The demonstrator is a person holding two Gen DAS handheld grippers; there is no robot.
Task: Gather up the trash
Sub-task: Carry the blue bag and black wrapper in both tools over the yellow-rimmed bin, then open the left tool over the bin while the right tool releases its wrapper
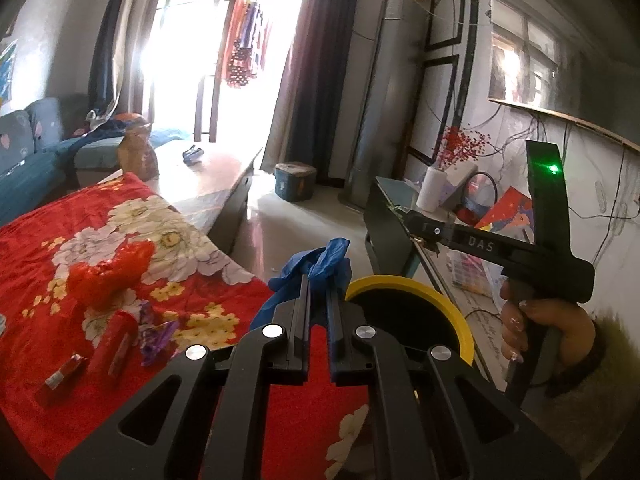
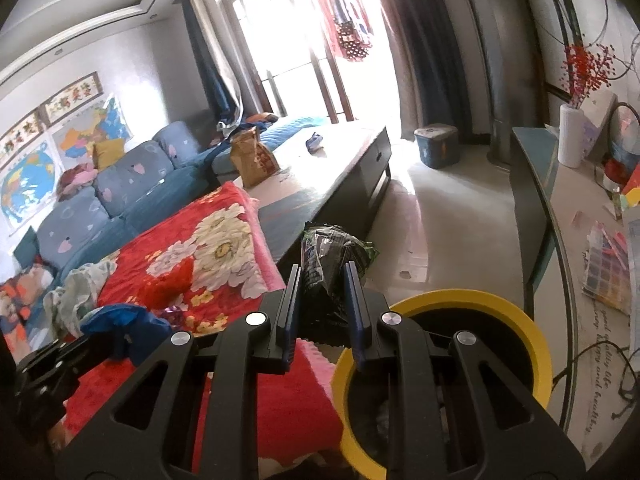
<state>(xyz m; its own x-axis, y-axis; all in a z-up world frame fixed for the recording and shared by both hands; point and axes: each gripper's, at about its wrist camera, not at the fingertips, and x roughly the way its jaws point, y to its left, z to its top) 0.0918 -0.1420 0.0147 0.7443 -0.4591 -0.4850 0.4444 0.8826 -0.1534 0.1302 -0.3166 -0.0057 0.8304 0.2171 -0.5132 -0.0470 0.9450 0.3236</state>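
The room was a bright living room: a glazed balcony door (image 2: 304,52) flared white at the far end between dark curtains, and a blue sofa (image 2: 120,188) patterned with pink hearts ran along the left wall under maps. A long dark coffee table (image 2: 340,168) stretched away from the near side, its near end draped in a red floral blanket (image 1: 132,240). On the right stood a low glass-topped cabinet (image 2: 536,200) carrying a white vase (image 2: 570,136) of red berries. A blue lidded stool (image 2: 437,145) sat on the pale floor by the far curtain. Near and low, beside the blanket's right edge, stood a round bin with a yellow rim (image 2: 520,320); its inside was dark, its contents unclear. A brown paper bag (image 2: 252,156) stood upright on the table's far part. On the blanket lay a crumpled red wrapper (image 1: 108,276), a red packet (image 1: 112,344) and purple foil scraps (image 1: 154,336). The right gripper (image 2: 322,276) was clamped narrowly on a dark crinkled plastic wrapper (image 2: 332,256), held above the floor left of the bin. The left gripper (image 1: 318,284) was pinched tight on a blue rubber glove (image 1: 316,268), just left of the bin's rim.
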